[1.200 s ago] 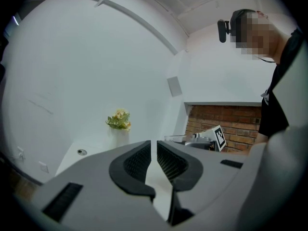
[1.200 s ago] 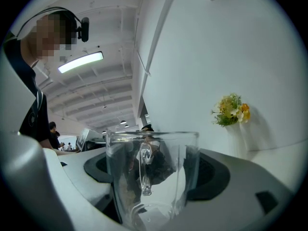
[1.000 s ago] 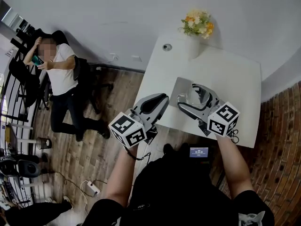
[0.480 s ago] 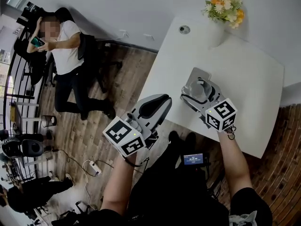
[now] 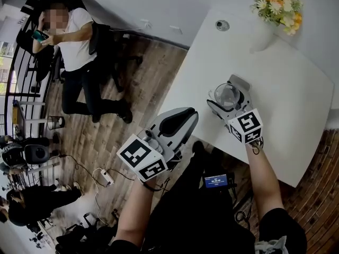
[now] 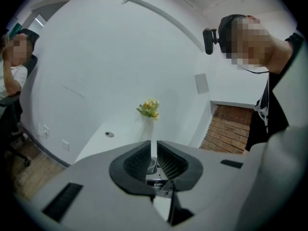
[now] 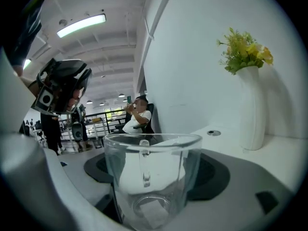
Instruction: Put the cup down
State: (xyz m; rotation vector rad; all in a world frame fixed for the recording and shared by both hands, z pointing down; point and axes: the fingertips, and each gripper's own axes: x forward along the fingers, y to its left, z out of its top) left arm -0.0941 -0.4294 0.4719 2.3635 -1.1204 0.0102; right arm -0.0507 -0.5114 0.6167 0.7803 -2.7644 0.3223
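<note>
A clear glass cup (image 5: 228,95) with a handle sits between the jaws of my right gripper (image 5: 230,91), which is shut on it over the near left part of the white table (image 5: 286,94). In the right gripper view the cup (image 7: 151,177) fills the middle, with a dark pad (image 7: 211,174) pressed to each side of it. Whether its base touches the tabletop I cannot tell. My left gripper (image 5: 183,118) hangs off the table's left edge over the wooden floor. Its jaws stand almost together with nothing between the pads (image 6: 137,161).
A white vase with yellow flowers (image 5: 275,9) and a round grommet (image 5: 222,24) are at the table's far end. A person (image 5: 74,41) sits in a chair to the left. A brick wall (image 5: 318,194) is at the right, and a power strip (image 5: 103,179) lies on the floor.
My right gripper has come down and forward with the cup, closer to the tabletop. The left gripper has sunk a little beside the table's edge.
</note>
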